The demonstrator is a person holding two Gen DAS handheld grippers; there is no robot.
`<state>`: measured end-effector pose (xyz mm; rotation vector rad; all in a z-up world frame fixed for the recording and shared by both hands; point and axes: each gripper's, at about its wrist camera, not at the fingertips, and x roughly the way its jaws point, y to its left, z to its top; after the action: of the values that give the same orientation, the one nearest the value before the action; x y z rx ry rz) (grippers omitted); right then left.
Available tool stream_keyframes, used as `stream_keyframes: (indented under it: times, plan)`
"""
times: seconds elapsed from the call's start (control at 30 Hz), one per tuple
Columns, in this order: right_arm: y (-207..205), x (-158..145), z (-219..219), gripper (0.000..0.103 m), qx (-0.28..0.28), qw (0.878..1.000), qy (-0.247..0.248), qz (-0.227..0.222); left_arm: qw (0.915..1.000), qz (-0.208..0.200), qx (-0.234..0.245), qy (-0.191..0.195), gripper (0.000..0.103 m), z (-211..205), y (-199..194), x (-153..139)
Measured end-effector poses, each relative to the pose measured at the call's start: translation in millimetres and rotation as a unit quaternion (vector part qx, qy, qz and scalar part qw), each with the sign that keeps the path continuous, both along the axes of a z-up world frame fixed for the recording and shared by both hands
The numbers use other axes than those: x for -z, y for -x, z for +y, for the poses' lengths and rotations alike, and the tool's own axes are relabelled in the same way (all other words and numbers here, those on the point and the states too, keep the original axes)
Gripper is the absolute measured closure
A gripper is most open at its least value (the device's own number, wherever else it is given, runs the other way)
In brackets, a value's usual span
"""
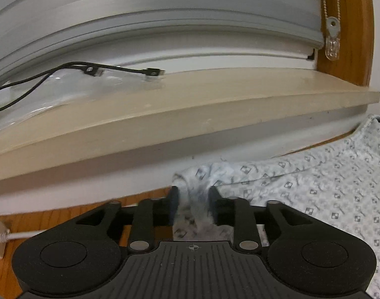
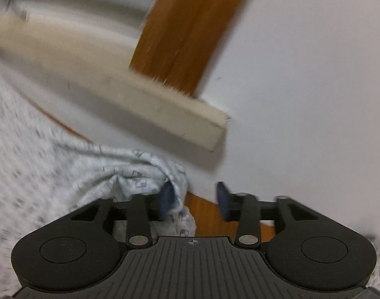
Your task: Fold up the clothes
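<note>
We see a big patterned cloth spread on the wooden table, right under the long window sill. Our left claw is partly open with a bunched corner loose between its fingers. Our right claw is partly open too, and the cloth edge only touches its left finger.

Motion blur is smearing the whole right wrist view: the garment's print at the left of the frame is dissolving into grey streaks. The left wrist view's right edge is cutting off that same cloth, and its left edge is clipping the black cable. The left tongs are hiding the bunched corner between their fingers.
</note>
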<state>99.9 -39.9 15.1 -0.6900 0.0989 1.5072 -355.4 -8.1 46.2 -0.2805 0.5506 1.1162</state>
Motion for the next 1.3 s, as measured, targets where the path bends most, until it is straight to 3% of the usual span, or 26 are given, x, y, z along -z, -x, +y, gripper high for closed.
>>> stream_keyframes:
  times: [0.17,0.3,0.4,0.5,0.57,0.9,1.2,1.3]
  plan:
    - [-1,-6,-37,0.058,-0.072,0.994,0.012,0.082,0.9992,-0.020,0.031,-0.016,0.066,-33,0,-5]
    - [29,17,-62,0.058,-0.125,0.987,0.039,0.088,0.9957,-0.005,0.092,0.013,0.077,-49,-27,7]
    - [36,30,-54,0.058,-0.121,0.988,0.053,0.080,0.9933,0.016,0.110,0.034,0.077,-55,-40,20]
    - [32,37,-51,0.058,-0.112,0.988,0.060,0.084,0.9933,0.010,0.105,0.048,0.077,-63,-37,28]
    - [33,38,-52,0.058,-0.114,0.989,0.065,0.065,0.9934,0.008,0.101,0.053,0.078,-67,-33,29]
    - [28,41,-70,0.058,-0.104,0.989,0.068,0.077,0.9919,0.002,0.108,0.066,0.079,-114,-10,23]
    - [28,45,-75,0.058,-0.103,0.990,0.053,0.075,0.9951,0.008,0.081,0.056,0.079,-81,-3,13]
    - [27,45,-75,0.058,-0.103,0.990,0.053,0.077,0.9955,0.013,0.085,0.040,0.071,-60,-10,4]
